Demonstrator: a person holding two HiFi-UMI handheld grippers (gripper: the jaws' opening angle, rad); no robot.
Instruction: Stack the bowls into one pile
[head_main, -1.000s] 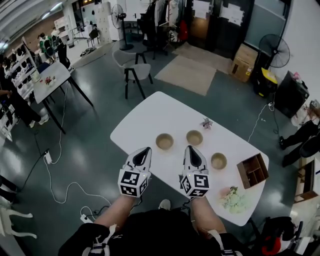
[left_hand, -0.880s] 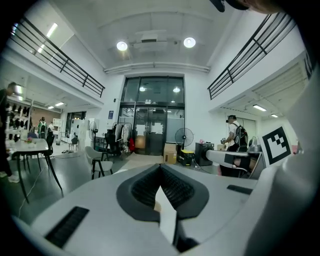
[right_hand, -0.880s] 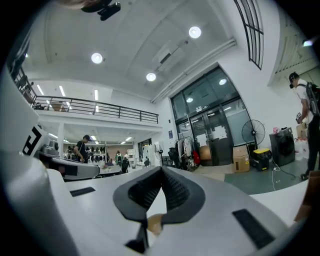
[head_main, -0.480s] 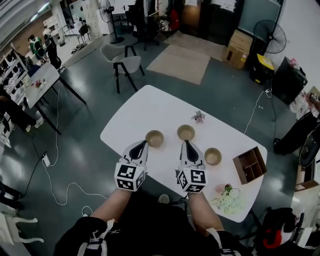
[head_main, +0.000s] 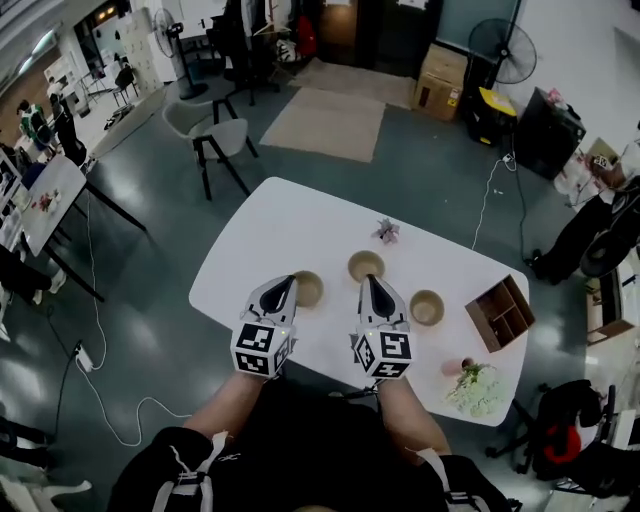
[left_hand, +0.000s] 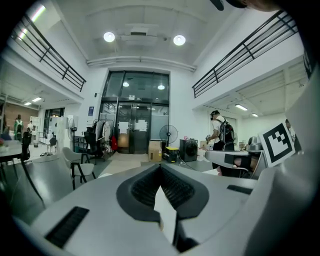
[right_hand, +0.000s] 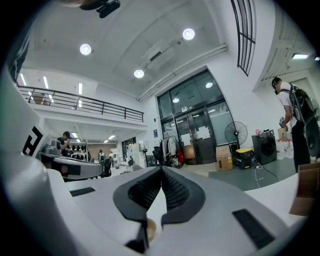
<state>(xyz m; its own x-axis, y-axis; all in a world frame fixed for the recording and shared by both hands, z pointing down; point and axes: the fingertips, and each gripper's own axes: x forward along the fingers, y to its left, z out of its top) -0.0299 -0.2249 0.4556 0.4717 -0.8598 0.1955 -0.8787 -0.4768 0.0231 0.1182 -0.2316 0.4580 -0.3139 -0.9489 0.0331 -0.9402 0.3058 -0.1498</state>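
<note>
Three tan bowls stand apart on the white table (head_main: 290, 230): a left bowl (head_main: 310, 289), a middle bowl (head_main: 366, 266) and a right bowl (head_main: 427, 307). My left gripper (head_main: 284, 284) hovers with its tip at the left bowl's near-left rim, hiding part of it. The tip of my right gripper (head_main: 370, 282) is just short of the middle bowl. Both are shut and hold nothing. In the left gripper view the left gripper (left_hand: 160, 169) has its jaws meeting at the tip. In the right gripper view a bowl (right_hand: 148, 229) shows through the slit below the right gripper's (right_hand: 161, 171) closed tips.
A wooden compartment box (head_main: 503, 312) sits at the table's right end, with a bunch of pale flowers (head_main: 475, 388) near the front right corner. A small pink flower (head_main: 387, 231) lies behind the middle bowl. A chair (head_main: 215, 135) stands on the floor beyond the table.
Both grippers have moved forward over the table toward the bowls. The left tip now reaches the left bowl's rim, and the right tip is close to the middle bowl.
</note>
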